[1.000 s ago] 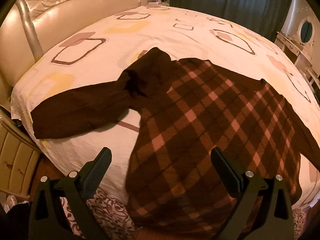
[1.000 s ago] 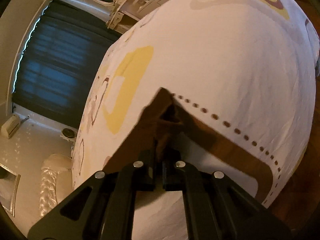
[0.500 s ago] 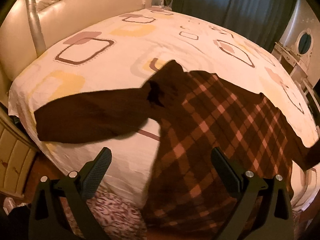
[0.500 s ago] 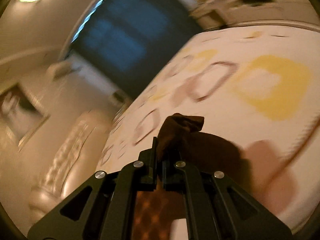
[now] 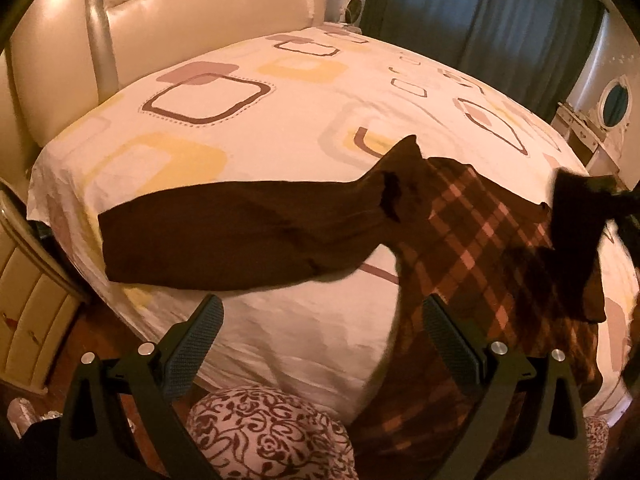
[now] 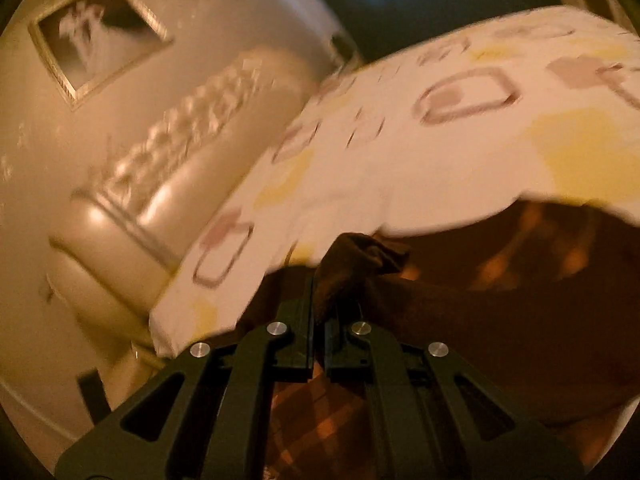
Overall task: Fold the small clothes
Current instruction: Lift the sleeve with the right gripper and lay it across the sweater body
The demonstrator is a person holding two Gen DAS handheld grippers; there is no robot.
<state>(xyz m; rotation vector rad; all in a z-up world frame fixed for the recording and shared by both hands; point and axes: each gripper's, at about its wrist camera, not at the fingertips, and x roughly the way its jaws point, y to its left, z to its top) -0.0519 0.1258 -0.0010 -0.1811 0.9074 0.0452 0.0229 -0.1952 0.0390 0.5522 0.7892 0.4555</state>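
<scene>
A dark brown sweater with a pink-and-brown argyle front (image 5: 480,240) lies on the bed, hem hanging over the near edge. Its plain brown left sleeve (image 5: 240,236) stretches flat to the left. My left gripper (image 5: 320,344) is open and empty, held above the bed's near edge in front of the sweater. My right gripper (image 6: 318,312) is shut on the cuff of the right sleeve (image 6: 360,256), lifted over the sweater body; that raised sleeve shows at the right in the left wrist view (image 5: 576,216).
The bed has a white sheet with square patterns (image 5: 240,120) and a padded cream headboard (image 5: 180,12). A nightstand (image 5: 28,312) stands at the left. Dark curtains (image 5: 480,12) and a dresser (image 5: 600,120) are behind. A patterned cloth (image 5: 264,436) lies below the bed edge.
My right gripper has lifted the right sleeve cuff off the sheet and swung it over the sweater toward the headboard side. The left gripper has shifted left, still open.
</scene>
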